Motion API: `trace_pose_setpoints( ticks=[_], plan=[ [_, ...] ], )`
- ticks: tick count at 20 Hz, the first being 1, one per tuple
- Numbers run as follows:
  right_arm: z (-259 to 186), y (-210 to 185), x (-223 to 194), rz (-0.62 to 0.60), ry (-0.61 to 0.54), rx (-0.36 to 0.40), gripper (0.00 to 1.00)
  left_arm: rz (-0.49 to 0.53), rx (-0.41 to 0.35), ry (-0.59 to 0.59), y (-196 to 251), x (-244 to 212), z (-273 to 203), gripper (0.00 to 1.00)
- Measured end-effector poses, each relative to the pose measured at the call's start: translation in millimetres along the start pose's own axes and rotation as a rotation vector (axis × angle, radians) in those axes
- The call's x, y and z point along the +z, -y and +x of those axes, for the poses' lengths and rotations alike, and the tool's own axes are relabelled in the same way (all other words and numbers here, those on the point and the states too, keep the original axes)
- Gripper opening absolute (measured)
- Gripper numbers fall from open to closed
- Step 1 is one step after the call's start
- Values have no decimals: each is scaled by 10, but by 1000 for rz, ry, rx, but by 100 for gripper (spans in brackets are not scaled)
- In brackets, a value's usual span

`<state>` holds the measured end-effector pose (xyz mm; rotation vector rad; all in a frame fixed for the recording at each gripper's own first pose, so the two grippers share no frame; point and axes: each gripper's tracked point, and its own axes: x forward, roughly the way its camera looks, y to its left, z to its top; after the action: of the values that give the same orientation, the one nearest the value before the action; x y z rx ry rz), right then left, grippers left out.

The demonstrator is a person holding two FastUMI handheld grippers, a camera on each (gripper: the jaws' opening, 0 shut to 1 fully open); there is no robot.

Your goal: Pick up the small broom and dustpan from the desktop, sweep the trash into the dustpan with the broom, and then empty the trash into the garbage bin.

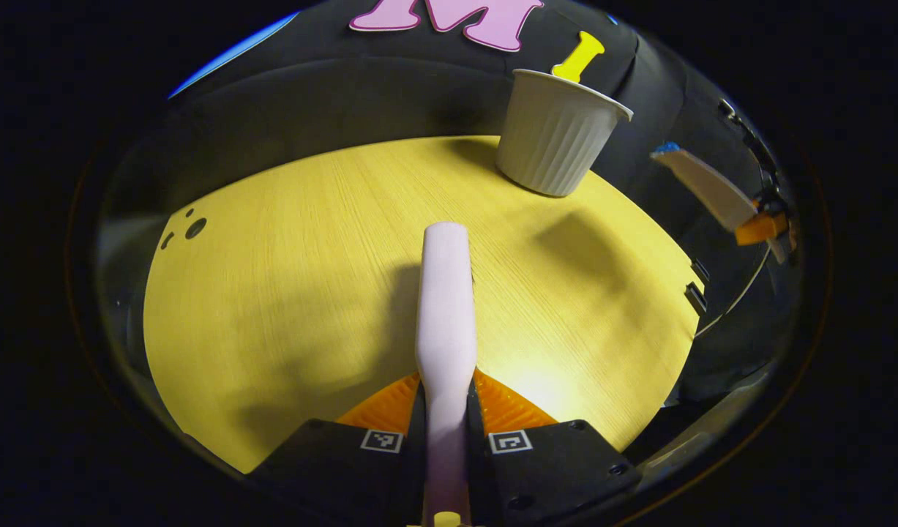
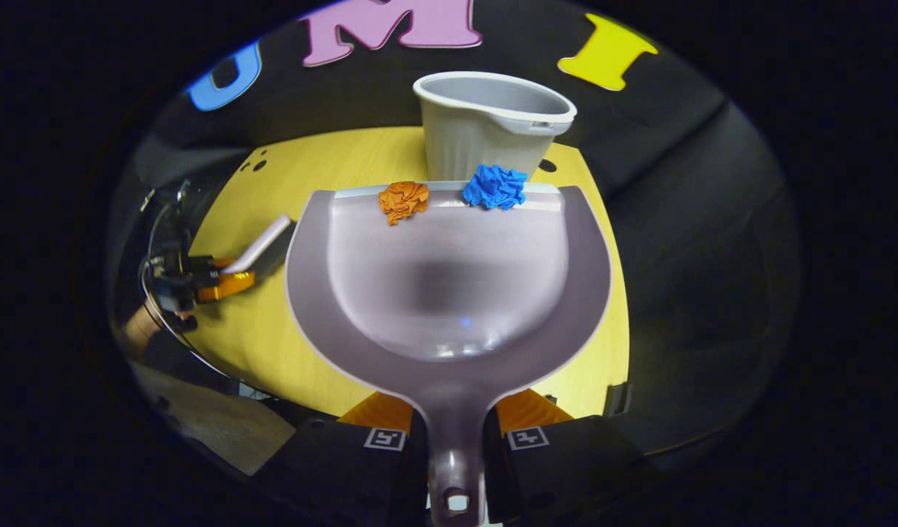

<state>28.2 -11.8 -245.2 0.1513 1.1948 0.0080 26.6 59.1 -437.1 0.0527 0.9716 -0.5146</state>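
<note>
My left gripper (image 1: 446, 399) is shut on the pale pink broom (image 1: 446, 307), which points forward above the yellow table (image 1: 273, 293). My right gripper (image 2: 452, 419) is shut on the handle of the mauve dustpan (image 2: 449, 293). An orange paper wad (image 2: 404, 200) and a blue paper wad (image 2: 495, 187) rest at the pan's front lip, which is right next to the ribbed white garbage bin (image 2: 492, 132). In the left gripper view, the bin (image 1: 555, 135) stands at the table's far right, with the dustpan (image 1: 705, 187) seen edge-on beside it. The right gripper view shows the left gripper (image 2: 222, 282) with the broom (image 2: 262, 245) at left.
Small dark holes (image 1: 192, 227) mark the table's far left corner. The table's right edge (image 1: 694, 293) carries black clamps. A person's hand (image 2: 137, 329) holds the left gripper at the table's near left side. Black cloth wall stands behind the bin.
</note>
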Motion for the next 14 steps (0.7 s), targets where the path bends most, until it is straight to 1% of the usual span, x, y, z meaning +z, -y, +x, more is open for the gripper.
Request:
trace_pose_setpoints(
  ticks=[3,4,5,8,11,12,13,14],
  plan=[
    [-193,123,237,27,6,-32,35,13,-13,-14,188,13,39,28],
    [-232,169,353,34,7,-42,35,14,-18,-15,269,8,41,31],
    [-250,251,468,41,7,-52,35,16,-21,-15,293,5,39,28],
    [-321,603,749,57,-9,-89,35,19,-29,-12,344,0,42,28],
    [-252,882,1051,46,-61,-142,35,15,-23,-14,312,-31,24,28],
    [-233,998,1139,37,-82,-163,35,14,-16,-16,285,-56,21,31],
    [-192,1070,1221,33,-96,-178,35,8,-12,-16,263,-69,9,28],
    [-157,1123,1316,28,-109,-194,35,-1,-10,-19,255,-91,7,28]
  ],
)
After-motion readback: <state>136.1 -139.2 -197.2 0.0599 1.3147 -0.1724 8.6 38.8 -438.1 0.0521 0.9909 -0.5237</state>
